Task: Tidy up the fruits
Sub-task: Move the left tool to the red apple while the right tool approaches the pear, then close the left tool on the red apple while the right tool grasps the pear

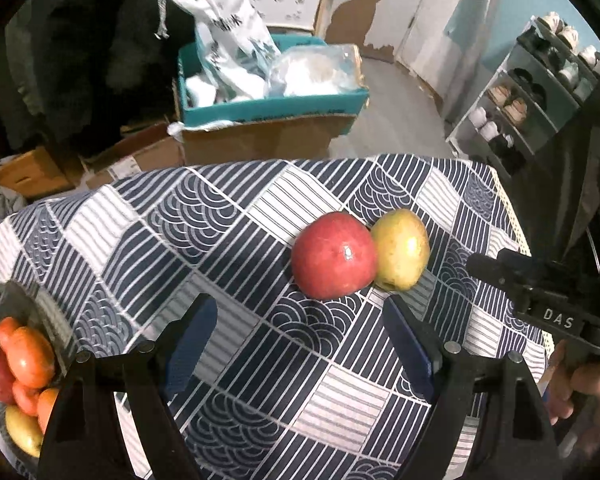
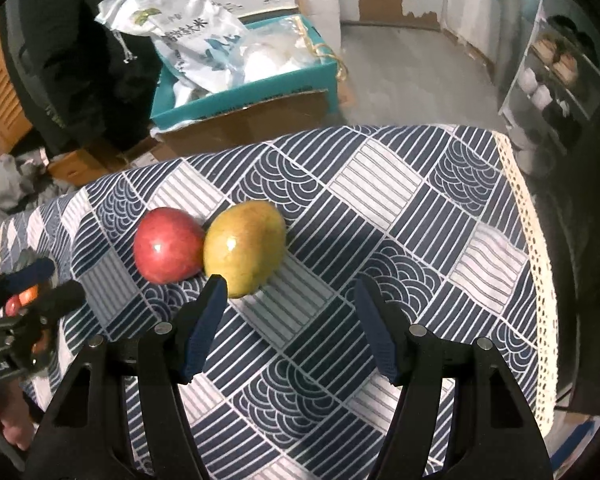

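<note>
Blue pads line the black fingers of both tongs, and both pairs stand apart with nothing between them. The left gripper (image 1: pixel 300 344) hangs over the patterned tablecloth (image 1: pixel 228 240), its fingers spread wide, short of the red apple (image 1: pixel 334 256). The right gripper (image 2: pixel 290 328) is spread less wide; its left pad sits just below the yellow-green mango (image 2: pixel 244 248), not touching it as far as I can tell. Apple and mango lie on the cloth touching each other, the apple to the left. At the table's left edge a dark bowl (image 1: pixel 36 300) holds more red, orange and yellow fruit (image 1: pixel 20 376). Beyond the table a teal box (image 1: pixel 268 108) on cardboard holds white bags, and a shoe rack (image 1: pixel 540 88) stands at right.
</note>
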